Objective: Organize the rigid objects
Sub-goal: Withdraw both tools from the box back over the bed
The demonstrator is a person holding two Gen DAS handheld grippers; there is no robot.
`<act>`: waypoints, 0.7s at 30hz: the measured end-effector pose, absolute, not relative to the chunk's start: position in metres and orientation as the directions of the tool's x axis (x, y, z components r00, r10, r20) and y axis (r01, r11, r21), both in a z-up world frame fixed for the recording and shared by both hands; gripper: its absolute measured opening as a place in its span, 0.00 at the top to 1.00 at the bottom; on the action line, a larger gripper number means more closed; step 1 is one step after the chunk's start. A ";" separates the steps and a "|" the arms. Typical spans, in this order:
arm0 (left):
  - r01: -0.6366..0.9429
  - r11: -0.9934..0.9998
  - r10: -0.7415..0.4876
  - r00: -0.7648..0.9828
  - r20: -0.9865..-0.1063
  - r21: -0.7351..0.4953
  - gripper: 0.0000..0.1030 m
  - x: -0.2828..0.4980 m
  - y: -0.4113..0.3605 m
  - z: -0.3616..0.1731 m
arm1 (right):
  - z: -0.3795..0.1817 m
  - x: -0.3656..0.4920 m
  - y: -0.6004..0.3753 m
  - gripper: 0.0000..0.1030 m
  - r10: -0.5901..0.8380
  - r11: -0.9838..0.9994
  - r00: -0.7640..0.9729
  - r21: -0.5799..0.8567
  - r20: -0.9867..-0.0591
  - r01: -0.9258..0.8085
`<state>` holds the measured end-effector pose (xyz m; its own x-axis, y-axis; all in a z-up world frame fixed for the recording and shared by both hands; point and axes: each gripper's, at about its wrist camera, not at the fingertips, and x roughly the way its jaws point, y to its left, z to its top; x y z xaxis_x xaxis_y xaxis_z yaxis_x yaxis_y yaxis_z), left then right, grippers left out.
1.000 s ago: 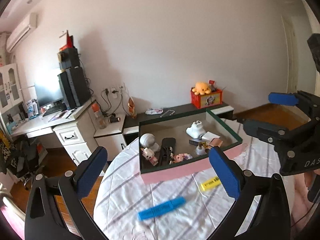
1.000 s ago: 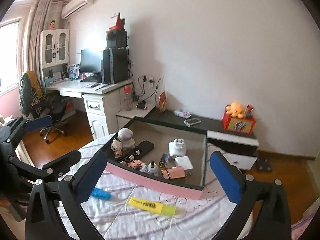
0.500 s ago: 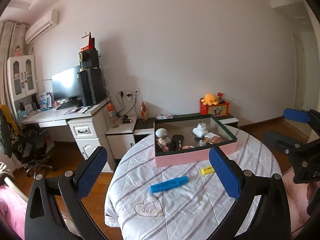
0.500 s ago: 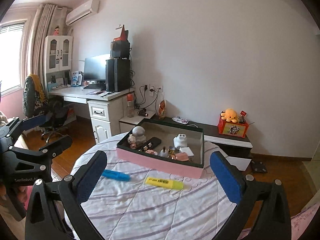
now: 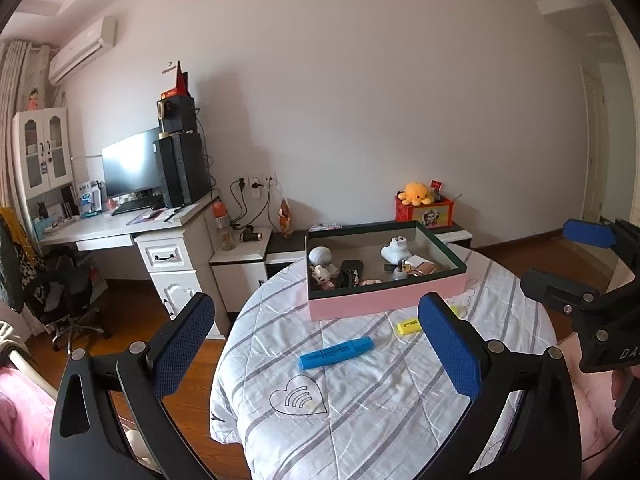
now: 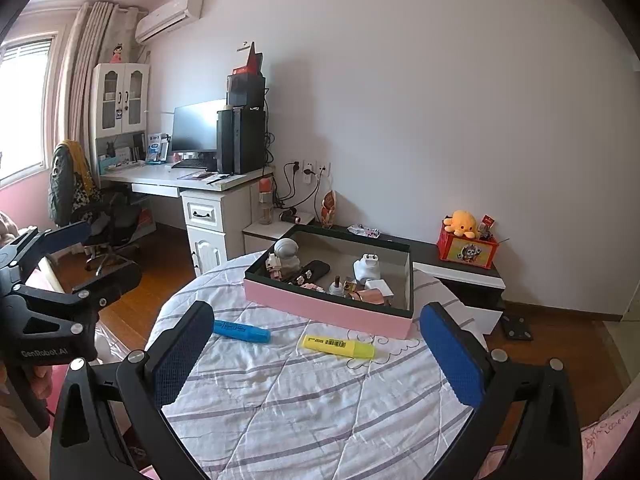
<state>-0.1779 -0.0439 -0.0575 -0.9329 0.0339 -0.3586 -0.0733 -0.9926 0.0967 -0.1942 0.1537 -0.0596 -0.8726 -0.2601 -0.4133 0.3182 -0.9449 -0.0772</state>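
— Pink box (image 6: 326, 310) is holding most toys already?
— Yes; blue marker (image 5: 337, 353) and yellow highlighter (image 6: 338, 345) are lying ahead of both grippers (image 5: 316, 354) (image 6: 316, 354), jaws spread, empty.

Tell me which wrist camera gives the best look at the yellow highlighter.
The right wrist view. There the yellow highlighter lies in full sight on the tablecloth, barcode label visible. In the left wrist view, the left gripper's right finger hides part of it, leaving one end showing.
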 end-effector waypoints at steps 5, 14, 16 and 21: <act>-0.088 -0.990 0.040 -0.926 -0.376 0.112 0.00 -0.183 -0.039 -0.063 | -0.065 -0.197 0.156 0.00 -0.257 -0.946 -0.864 -0.070 -0.432 0.317; -0.102 -0.985 0.030 -0.897 -0.441 0.141 0.00 -0.206 -0.033 -0.087 | -0.085 -0.219 0.165 0.00 -0.251 -0.951 -0.841 -0.042 -0.480 0.308; -0.102 -0.984 0.023 -0.887 -0.462 0.147 0.00 -0.212 -0.035 -0.095 | -0.092 -0.225 0.167 0.00 -0.246 -0.952 -0.833 -0.037 -0.495 0.303; -0.094 -0.983 0.001 -0.860 -0.510 0.157 0.00 -0.228 -0.041 -0.116 | -0.112 -0.243 0.172 0.00 -0.240 -0.955 -0.808 -0.019 -0.539 0.296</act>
<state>-0.2276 -0.0411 -0.1164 -0.8602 0.0007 -0.5100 -0.0939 -0.9831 0.1569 -0.2428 0.1719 -0.1122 -0.8075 -0.2399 -0.5389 0.2962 -0.9550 -0.0187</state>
